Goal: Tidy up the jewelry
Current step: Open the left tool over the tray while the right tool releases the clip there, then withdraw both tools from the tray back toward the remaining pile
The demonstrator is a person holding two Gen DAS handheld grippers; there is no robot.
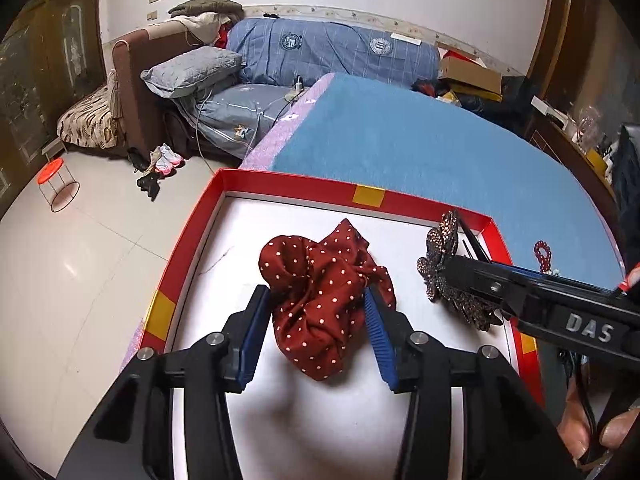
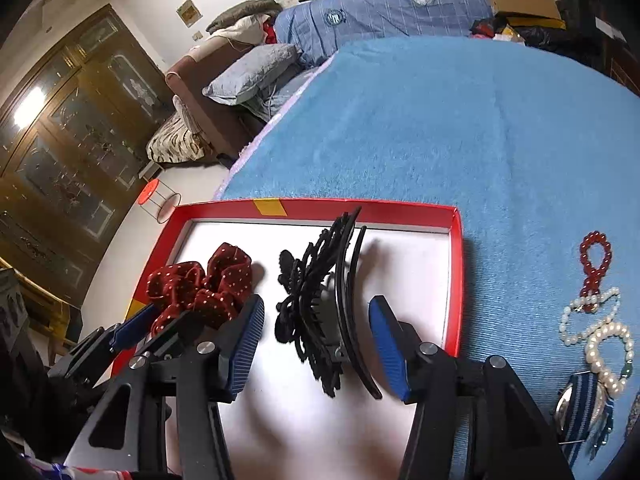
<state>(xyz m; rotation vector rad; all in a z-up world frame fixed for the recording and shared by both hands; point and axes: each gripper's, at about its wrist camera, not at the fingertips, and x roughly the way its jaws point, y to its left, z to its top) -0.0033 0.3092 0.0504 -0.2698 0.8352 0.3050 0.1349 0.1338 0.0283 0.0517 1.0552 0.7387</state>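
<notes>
A red box lid with a white floor (image 1: 280, 190) (image 2: 456, 280) lies on the blue table cover. A dark red polka-dot scrunchie (image 1: 324, 300) (image 2: 200, 288) lies in it, between the open jaws of my left gripper (image 1: 316, 332); the pads look close to the cloth, not squeezing it. A butterfly hair clip, black from behind (image 2: 320, 312) and rhinestoned in the left wrist view (image 1: 444, 264), lies in the box between the open jaws of my right gripper (image 2: 316, 340), apart from both pads.
On the blue cover right of the box lie a red bead bracelet (image 2: 596, 264), white pearl strands (image 2: 596, 332) and a blue striped piece (image 2: 580, 412). Beyond the table are a sofa with pillows (image 1: 192, 68) and a tiled floor with a small red stool (image 1: 56, 184).
</notes>
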